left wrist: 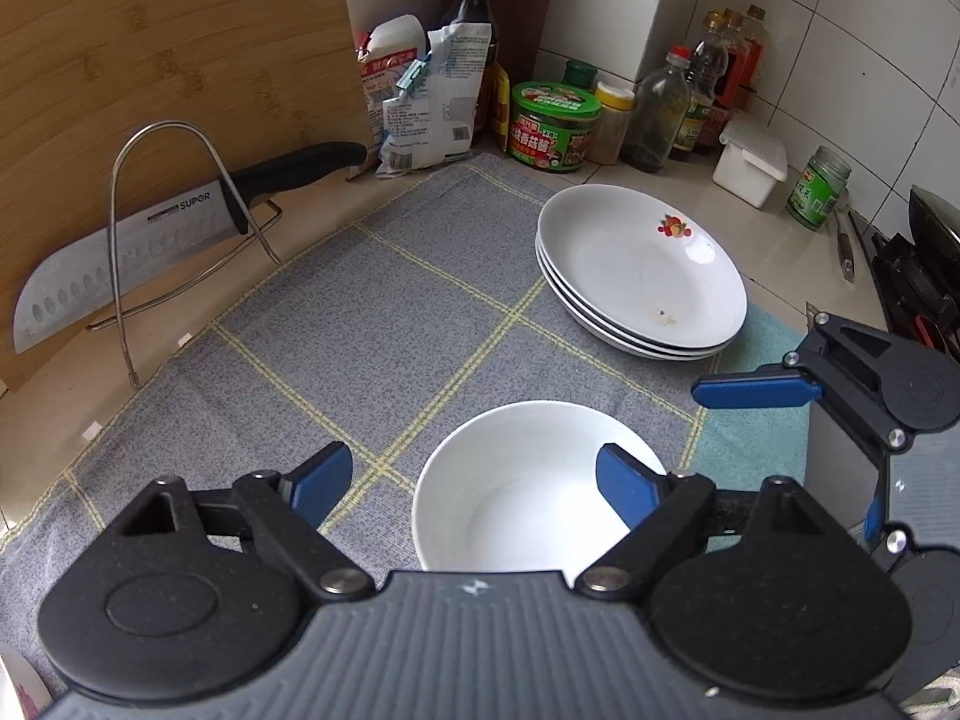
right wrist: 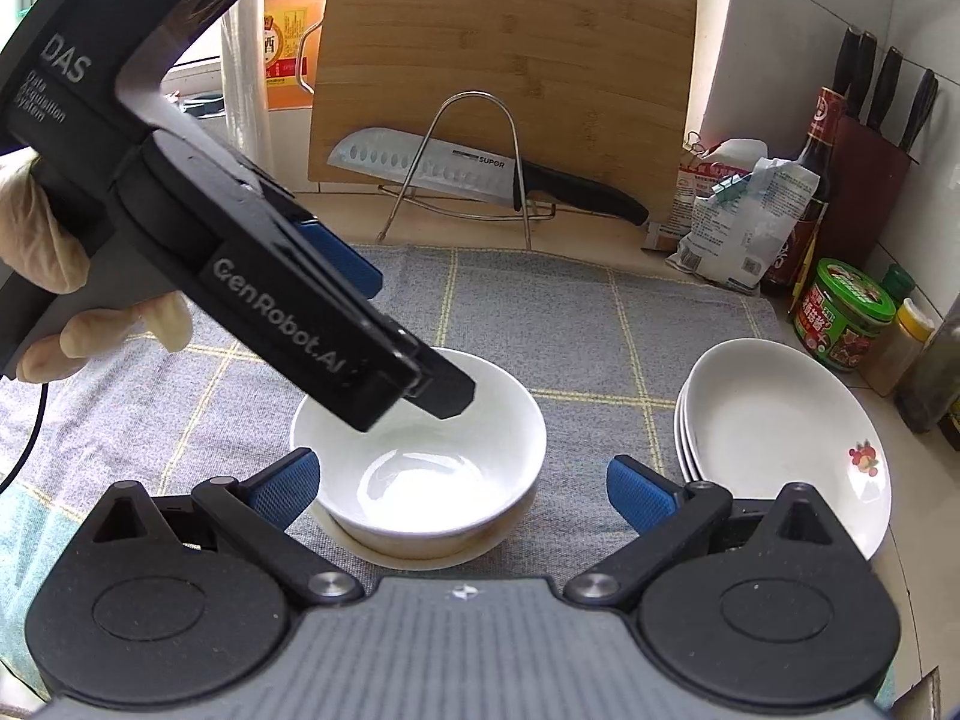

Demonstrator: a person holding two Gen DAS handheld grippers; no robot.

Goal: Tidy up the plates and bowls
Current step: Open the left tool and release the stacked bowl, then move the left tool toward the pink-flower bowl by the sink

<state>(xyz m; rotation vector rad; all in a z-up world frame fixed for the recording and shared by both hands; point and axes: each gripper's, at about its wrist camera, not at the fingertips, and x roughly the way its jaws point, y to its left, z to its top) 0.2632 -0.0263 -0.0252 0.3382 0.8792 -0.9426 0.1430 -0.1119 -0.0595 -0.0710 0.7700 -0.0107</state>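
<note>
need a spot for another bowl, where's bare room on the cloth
Free: the grey cloth between the knife rack, the plate stack and the white bowl. Crowded: the back corner with jars and bottles.

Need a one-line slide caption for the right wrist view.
Open right gripper faces nested white bowls on a checked cloth, plate stack alongside, left gripper above.

white bowl (right wrist: 420, 456), grey yellow-checked cloth (left wrist: 360, 312), perhaps fruit-printed plates (left wrist: 642, 270)

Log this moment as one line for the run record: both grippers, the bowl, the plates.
left gripper: open over bowl | right gripper: open, empty | bowl: on cloth | plates: stacked beside bowl
</note>
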